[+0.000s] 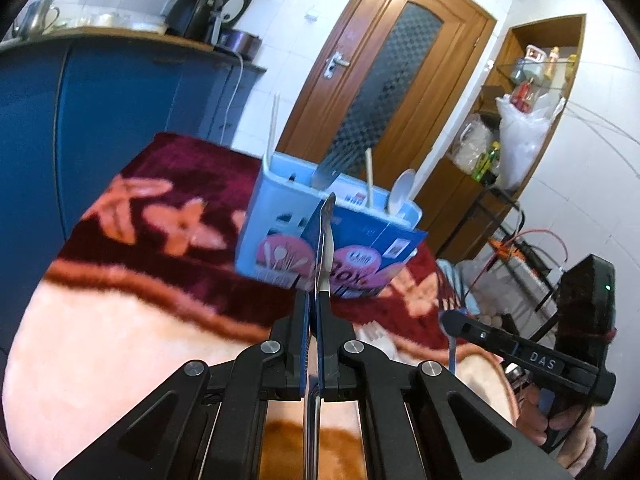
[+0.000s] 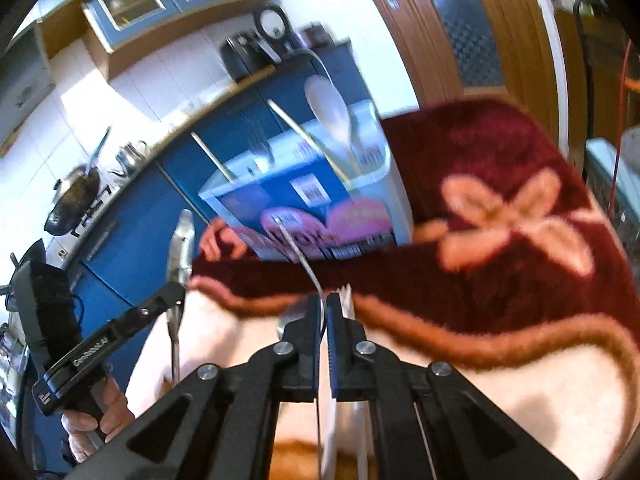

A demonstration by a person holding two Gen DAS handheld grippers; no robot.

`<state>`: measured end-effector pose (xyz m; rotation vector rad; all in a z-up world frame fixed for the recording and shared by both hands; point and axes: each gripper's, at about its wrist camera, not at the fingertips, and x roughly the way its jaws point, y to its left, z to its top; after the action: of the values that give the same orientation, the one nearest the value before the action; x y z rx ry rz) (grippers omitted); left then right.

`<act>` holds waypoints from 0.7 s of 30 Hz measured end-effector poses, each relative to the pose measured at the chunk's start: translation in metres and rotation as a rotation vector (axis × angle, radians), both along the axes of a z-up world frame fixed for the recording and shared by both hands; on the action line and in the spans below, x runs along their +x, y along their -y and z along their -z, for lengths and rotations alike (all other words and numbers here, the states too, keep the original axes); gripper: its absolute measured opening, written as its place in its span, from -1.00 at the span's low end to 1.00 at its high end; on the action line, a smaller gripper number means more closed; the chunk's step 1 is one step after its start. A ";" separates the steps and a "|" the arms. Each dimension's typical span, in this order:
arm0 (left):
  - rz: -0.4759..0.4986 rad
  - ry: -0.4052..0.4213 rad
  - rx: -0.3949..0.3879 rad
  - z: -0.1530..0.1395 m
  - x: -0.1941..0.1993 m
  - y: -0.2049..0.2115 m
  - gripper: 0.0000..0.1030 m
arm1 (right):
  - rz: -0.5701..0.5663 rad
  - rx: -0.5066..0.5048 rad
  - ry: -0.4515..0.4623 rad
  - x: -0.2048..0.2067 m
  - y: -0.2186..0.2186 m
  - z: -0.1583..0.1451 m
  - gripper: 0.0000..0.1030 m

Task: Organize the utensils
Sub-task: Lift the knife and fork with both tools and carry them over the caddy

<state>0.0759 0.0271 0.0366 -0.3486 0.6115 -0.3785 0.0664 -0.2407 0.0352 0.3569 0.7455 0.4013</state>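
Left gripper (image 1: pixel 316 300): jaws closed on a flat steel knife (image 1: pixel 325 240), tip at 12 o'clock toward the pale blue plastic utensil caddy (image 1: pixel 276 216) on the maroon floral blanket (image 1: pixel 160 200). Right gripper (image 2: pixel 324 300): jaws closed on a thin metal utensil handle (image 2: pixel 298 252) and a white plastic fork (image 2: pixel 347 300).

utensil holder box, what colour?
Light blue plastic utensil holder, wrapped in a darker blue card label with pink ovals. Clearest in the left wrist view.

Home kitchen: blue cabinets (image 1: pixel 120 92), kettle (image 1: pixel 38 16), wok (image 2: pixel 74 200), wooden door (image 1: pixel 384 80).
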 end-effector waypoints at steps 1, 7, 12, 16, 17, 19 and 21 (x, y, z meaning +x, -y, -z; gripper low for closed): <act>0.001 0.016 0.000 -0.004 0.000 0.001 -0.95 | 0.006 -0.006 0.027 -0.002 -0.001 -0.005 -0.92; -0.006 0.092 -0.016 -0.028 0.006 0.002 -0.95 | 0.072 -0.028 0.200 -0.013 0.001 -0.036 -0.92; -0.037 0.149 -0.028 -0.047 0.017 0.001 -0.95 | 0.127 -0.032 0.292 -0.015 0.008 -0.049 -0.92; -0.064 0.214 -0.018 -0.062 0.028 0.002 -0.95 | 0.147 -0.026 0.312 -0.012 0.012 -0.054 -0.92; -0.071 0.227 -0.016 -0.065 0.030 0.003 -0.95 | 0.153 -0.026 0.317 -0.010 0.013 -0.056 -0.92; -0.086 0.256 -0.014 -0.072 0.037 0.003 -0.95 | 0.160 -0.029 0.323 -0.008 0.014 -0.057 -0.92; -0.103 0.286 -0.009 -0.079 0.045 0.005 -0.95 | 0.166 -0.030 0.331 -0.008 0.016 -0.059 -0.92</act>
<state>0.1206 0.0224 0.1154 -0.3256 0.3115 -0.3252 0.0588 -0.2569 0.0939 0.3120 0.3949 0.2826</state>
